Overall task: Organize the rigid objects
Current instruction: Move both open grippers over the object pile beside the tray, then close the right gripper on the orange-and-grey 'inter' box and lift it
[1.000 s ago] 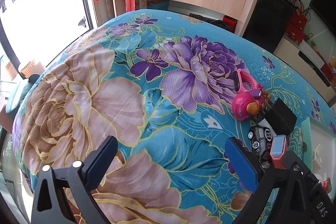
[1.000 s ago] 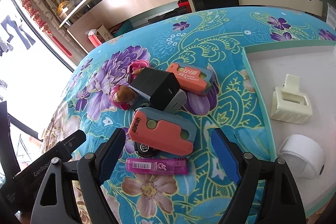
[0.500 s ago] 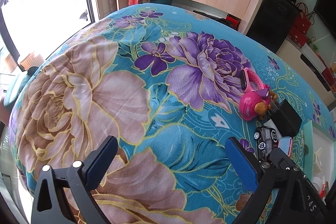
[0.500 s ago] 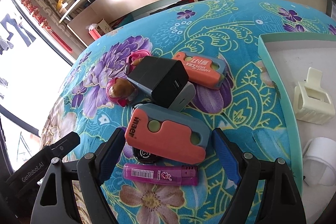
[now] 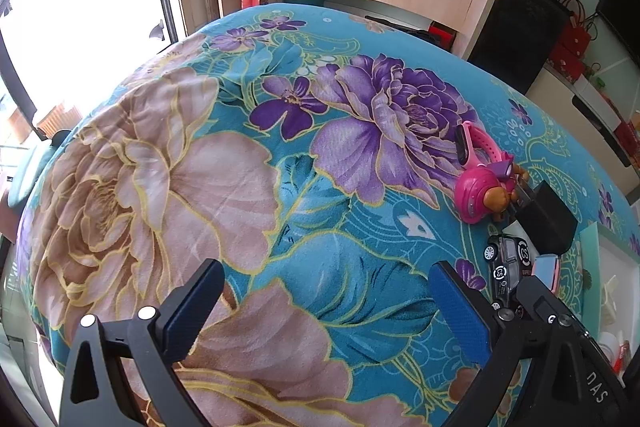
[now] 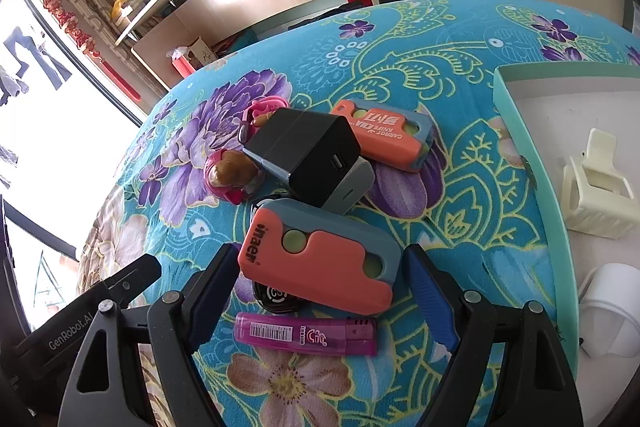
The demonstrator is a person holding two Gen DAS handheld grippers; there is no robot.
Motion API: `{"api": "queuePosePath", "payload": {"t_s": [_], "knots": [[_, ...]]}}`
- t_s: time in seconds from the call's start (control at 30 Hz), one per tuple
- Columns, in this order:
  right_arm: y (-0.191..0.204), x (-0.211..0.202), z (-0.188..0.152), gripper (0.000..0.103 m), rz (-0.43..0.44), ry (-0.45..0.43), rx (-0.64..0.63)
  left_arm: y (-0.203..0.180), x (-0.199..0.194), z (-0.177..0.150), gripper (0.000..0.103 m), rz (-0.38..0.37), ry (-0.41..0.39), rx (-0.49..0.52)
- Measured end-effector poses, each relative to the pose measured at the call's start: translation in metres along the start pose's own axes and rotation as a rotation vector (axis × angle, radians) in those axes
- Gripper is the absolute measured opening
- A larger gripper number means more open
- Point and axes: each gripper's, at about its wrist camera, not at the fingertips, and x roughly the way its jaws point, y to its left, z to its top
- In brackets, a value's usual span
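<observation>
A pile of small objects lies on the floral cloth. An orange and grey carrot knife (image 6: 320, 255) rests on a black toy car (image 6: 276, 297), between the open jaws of my right gripper (image 6: 320, 291). A purple lighter (image 6: 306, 339) lies just below it. Behind are a black charger block (image 6: 306, 155), a second orange carrot knife (image 6: 384, 135) and a pink toy with a brown dog figure (image 6: 232, 175). My left gripper (image 5: 324, 311) is open and empty over bare cloth, left of the pile; the toy car (image 5: 508, 267) and pink toy (image 5: 480, 191) show at its right.
A mint-rimmed white tray (image 6: 516, 123) at the right holds a cream hair clip (image 6: 596, 191) and a white round object (image 6: 612, 307). The left gripper's body (image 6: 80, 311) shows at the lower left of the right wrist view. Shelves and a dark cabinet stand beyond the table.
My right gripper has moved forward so the near carrot knife now lies between its jaws. My left gripper has shifted slightly back and left, still open.
</observation>
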Motion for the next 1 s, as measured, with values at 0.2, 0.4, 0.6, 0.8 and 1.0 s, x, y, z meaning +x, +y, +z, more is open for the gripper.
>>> {"api": "queuePosePath", "payload": {"t_s": [0.2, 0.4, 0.6, 0.8, 1.0], "knots": [[-0.0005, -0.0013, -0.0004, 0.082, 0.001, 0.0, 0.004, -0.0028, -0.0005, -0.0008, 0.103, 0.0, -0.001, 0.013], [-0.0032, -0.0026, -0.0005, 0.076, -0.005, 0.002, 0.007, -0.0035, -0.0005, -0.0008, 0.103, 0.003, -0.002, 0.016], [-0.004, -0.0033, -0.001, 0.076, -0.004, 0.004, 0.007, -0.0048, -0.0005, -0.001, 0.103, 0.005, -0.002, 0.025], [-0.0053, -0.0046, -0.0007, 0.076, -0.003, 0.004, 0.013, -0.0057, -0.0008, -0.001, 0.103, 0.009, -0.003, 0.029], [-0.0092, -0.0092, 0.0002, 0.076, -0.006, -0.005, 0.025, -0.0073, -0.002, -0.001, 0.103, 0.011, -0.007, 0.036]]}}
